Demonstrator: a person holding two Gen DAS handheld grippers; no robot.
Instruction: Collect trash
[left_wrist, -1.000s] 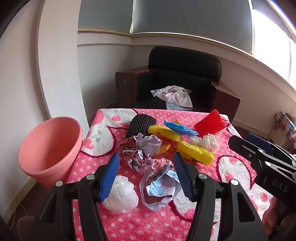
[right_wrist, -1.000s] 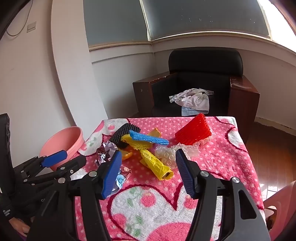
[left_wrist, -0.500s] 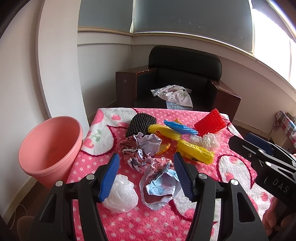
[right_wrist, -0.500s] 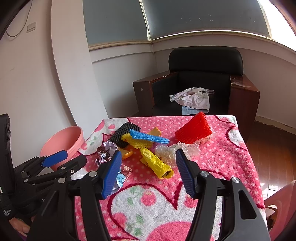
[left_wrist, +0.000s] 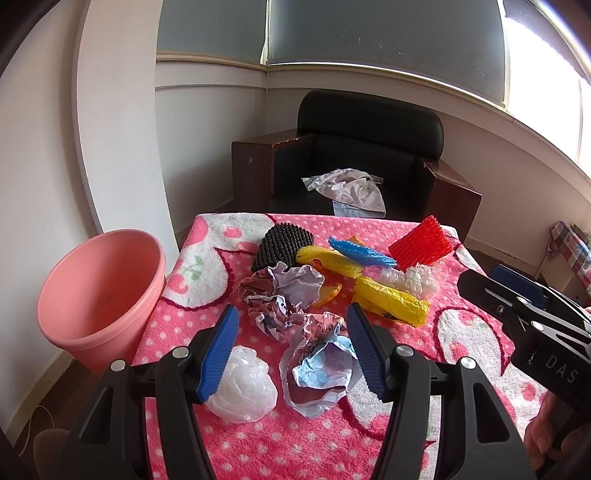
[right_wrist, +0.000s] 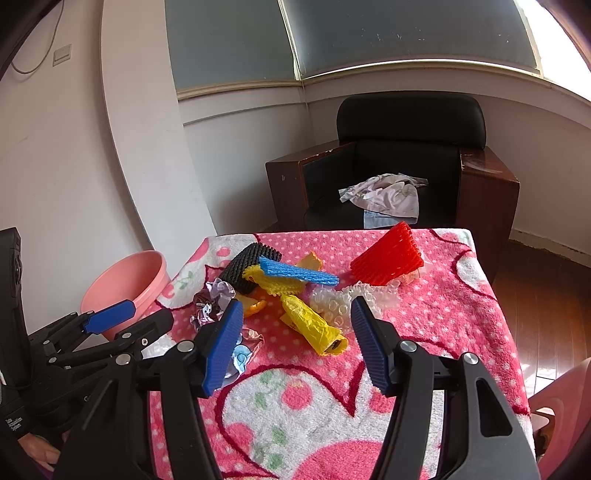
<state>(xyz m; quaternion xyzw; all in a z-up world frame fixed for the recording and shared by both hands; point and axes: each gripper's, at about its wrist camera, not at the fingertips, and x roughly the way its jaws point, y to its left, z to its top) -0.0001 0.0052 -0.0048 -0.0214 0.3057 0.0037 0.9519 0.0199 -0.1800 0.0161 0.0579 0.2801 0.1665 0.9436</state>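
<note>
Pink polka-dot cloth covered the table, and a black armchair with a bundle of pale clothes on its seat stood behind it, by the white wall.

Farthest left, a pink bucket stood on the floor just beside the table's left edge. The left gripper hung over the near part of the table with its blue fingers wide apart, holding nothing. Under its left finger lay a white plastic bag ball. Between the fingers sat a crumpled blue and silver wrapper, not touched by either one. Just behind it lay a ball of crumpled paper.

Farther back was a black foam net. To its right lay a yellow foam net with a blue foam net across it. A yellow plastic bag roll lay nearer, touching some bubble wrap. A red foam net sat at the far right of the pile.

The right gripper hung over the right side of the table. Its blue fingers were wide apart too, and held nothing. In its view the yellow plastic bag roll lay between them, farther away on the cloth.
</note>
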